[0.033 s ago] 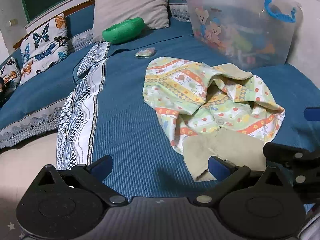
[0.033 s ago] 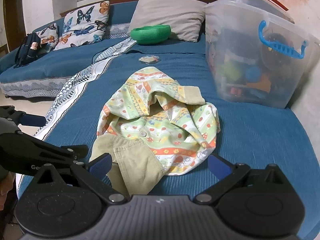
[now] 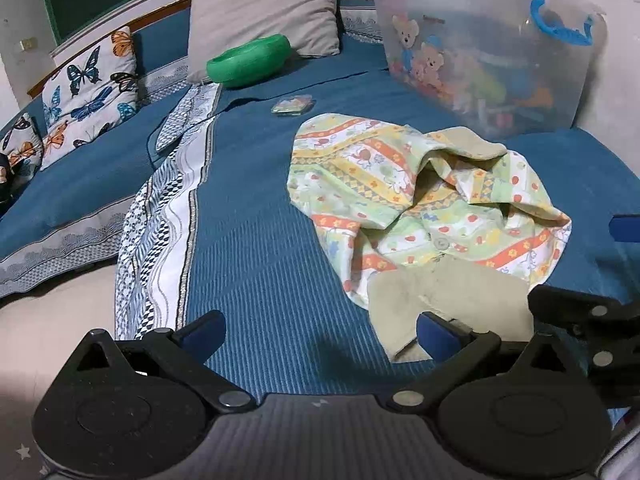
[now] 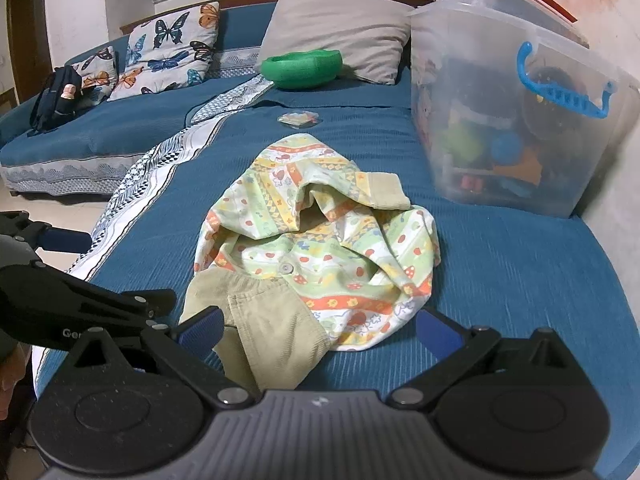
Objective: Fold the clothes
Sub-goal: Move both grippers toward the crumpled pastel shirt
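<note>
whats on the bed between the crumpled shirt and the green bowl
A small clear packet lies on the blue bedspread between the patterned shirt and the green bowl, touching neither. Both wrist views show it.

Your child's jacket (image 4: pixel 320 240) is pale green and white, printed with orange and yellow flower bands and red dots; its collar and cuff are plain khaki corduroy. You see it on a deep blue ribbed bedspread (image 3: pixel 260 260) with a white border of black geometric and wavy lines. The tongs (image 3: pixel 320 330) are black with blue pads (image 3: pixel 436 334). Your far cushion (image 3: pixel 90 88) is white with blue, orange and black butterflies; the pillow (image 3: pixel 264 16) is plain beige. The bowl (image 3: pixel 248 60) is bright green, and the clear storage box (image 3: pixel 480 48) has a blue handle.
</note>
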A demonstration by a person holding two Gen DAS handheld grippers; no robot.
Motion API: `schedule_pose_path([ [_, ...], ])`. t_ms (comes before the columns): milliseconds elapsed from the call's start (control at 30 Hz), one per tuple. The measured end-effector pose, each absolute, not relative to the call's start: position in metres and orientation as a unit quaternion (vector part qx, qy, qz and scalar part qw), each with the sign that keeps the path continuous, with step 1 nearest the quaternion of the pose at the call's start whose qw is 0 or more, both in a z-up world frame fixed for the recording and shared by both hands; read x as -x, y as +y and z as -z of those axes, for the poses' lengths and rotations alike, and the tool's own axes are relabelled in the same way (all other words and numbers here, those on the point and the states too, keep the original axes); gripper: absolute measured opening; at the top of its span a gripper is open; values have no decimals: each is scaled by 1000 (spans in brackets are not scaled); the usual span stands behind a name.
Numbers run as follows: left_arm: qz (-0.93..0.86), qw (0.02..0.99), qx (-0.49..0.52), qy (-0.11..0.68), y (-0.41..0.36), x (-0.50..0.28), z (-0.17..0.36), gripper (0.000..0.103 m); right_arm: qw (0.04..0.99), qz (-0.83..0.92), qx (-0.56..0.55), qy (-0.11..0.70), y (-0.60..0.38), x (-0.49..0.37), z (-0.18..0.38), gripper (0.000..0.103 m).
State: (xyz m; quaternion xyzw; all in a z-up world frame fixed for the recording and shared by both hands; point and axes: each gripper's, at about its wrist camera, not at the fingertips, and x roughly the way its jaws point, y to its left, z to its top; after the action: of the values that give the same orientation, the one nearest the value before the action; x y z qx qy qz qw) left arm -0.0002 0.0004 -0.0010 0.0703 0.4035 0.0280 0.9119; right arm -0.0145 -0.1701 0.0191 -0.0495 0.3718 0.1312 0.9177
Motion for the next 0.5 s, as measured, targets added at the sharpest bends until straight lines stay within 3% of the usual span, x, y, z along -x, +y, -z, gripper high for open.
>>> schedule_pose_path([
  [500, -39, 904, -67, 420, 4, 2, 10, 103, 912, -137, 61, 382, -163, 16, -12, 103],
])
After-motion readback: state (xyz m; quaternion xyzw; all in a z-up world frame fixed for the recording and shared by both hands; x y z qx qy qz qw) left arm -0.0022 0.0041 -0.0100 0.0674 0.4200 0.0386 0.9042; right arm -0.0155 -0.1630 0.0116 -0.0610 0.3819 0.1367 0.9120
